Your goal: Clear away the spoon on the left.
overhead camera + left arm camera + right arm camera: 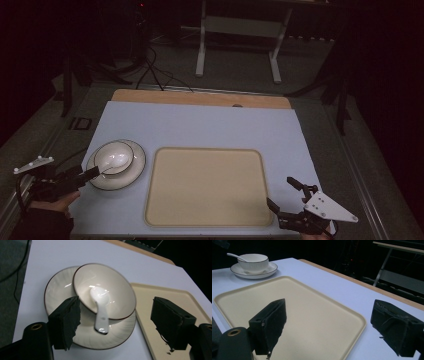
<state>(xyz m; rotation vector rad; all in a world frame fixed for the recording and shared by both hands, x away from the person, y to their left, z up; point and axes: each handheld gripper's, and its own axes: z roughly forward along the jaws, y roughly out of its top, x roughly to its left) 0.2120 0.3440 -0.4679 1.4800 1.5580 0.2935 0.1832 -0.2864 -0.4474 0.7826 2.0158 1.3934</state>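
Spoon (100, 312) rests in bowl (117, 290) between left gripper's (116, 325) parted jaws; right gripper (337, 327) gapes over tray (312, 307).

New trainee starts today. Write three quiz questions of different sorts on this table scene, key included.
1. True or false: the spoon lies on the tray.
2. Multiple choice: the bowl sits on A) the tray, B) the saucer, C) the bare table.
3. Fill in: the left gripper has its fingers ____, set to either side of the spoon's handle; the right gripper is above the tray's near corner.

Key: 1 false, the spoon rests in the bowl with its handle over the rim. 2 B. 3 open.
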